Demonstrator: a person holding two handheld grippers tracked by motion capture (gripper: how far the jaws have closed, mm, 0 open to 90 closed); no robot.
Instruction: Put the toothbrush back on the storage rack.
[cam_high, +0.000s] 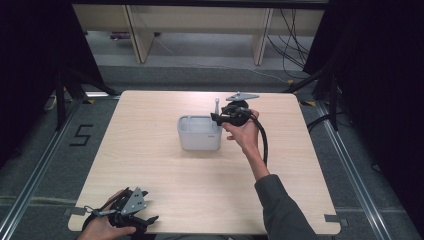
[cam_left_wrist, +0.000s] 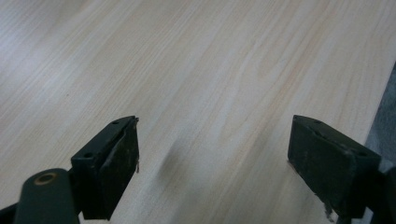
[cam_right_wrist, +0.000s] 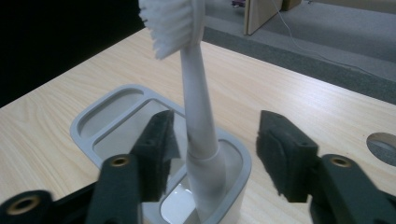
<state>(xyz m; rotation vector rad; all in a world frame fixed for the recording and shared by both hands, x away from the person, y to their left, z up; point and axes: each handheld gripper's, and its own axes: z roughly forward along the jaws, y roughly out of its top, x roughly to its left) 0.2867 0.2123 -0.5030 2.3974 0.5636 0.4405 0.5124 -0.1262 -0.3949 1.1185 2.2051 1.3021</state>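
Observation:
A white toothbrush (cam_right_wrist: 198, 116) stands upright, bristles up, in the end slot of a pale grey holder (cam_right_wrist: 88, 123). In the high view the toothbrush (cam_high: 217, 106) rises from the right end of the holder (cam_high: 199, 133) near the table's middle. My right gripper (cam_right_wrist: 212, 154) is open, its jaws on either side of the brush handle without touching it; the right gripper (cam_high: 220, 118) sits at the holder's right edge. My left gripper (cam_left_wrist: 212, 161) is open over bare wood, and the left gripper (cam_high: 145, 217) rests near the table's front left edge.
The wooden table (cam_high: 150, 165) has bare surface around the holder. A round hole (cam_right_wrist: 384, 142) in the tabletop lies to the right in the right gripper view. Table legs and cables (cam_high: 290, 40) stand on the floor beyond the far edge.

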